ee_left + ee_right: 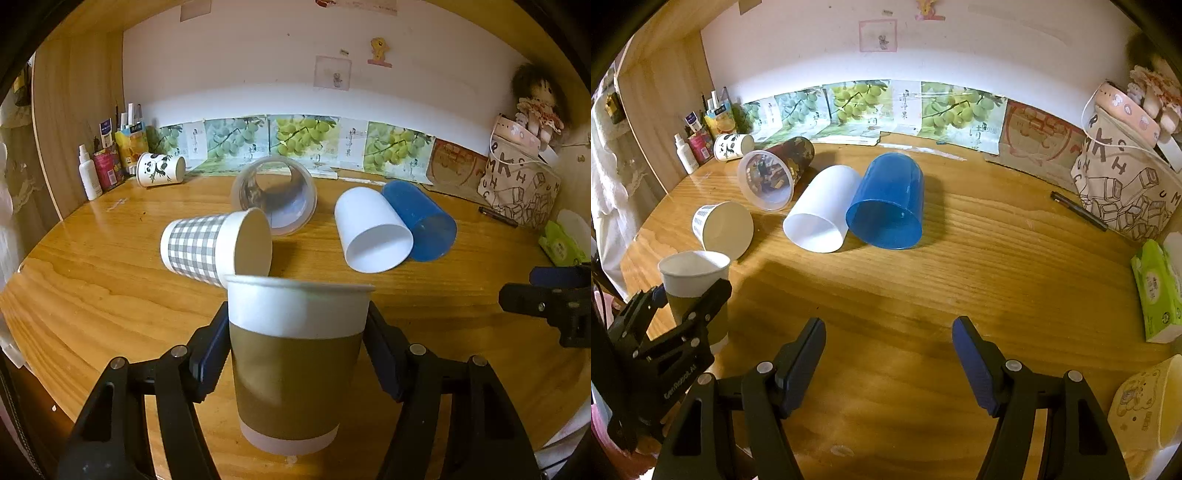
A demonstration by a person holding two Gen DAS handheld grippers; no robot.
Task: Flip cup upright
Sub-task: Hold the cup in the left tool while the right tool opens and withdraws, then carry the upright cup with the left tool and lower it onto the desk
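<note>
My left gripper [297, 347] is shut on a brown-and-white paper cup [295, 362], which stands upright, mouth up, with its base on or just above the table. The same cup [694, 280] and the left gripper [690, 299] show at the left of the right wrist view. My right gripper [888, 354] is open and empty above the bare wood, near the front. On their sides lie a checked paper cup [210, 247], a clear plastic cup [275, 194], a white cup [371, 230], a blue cup [421, 221] and a panda cup [160, 168].
The wooden table [979, 277] is bounded by a wall at the back and a wooden side panel on the left. Bottles and packets [107, 162] stand at the back left. A printed bag [1126, 177], a pen [1078, 210] and a green tissue pack [1156, 291] are at the right.
</note>
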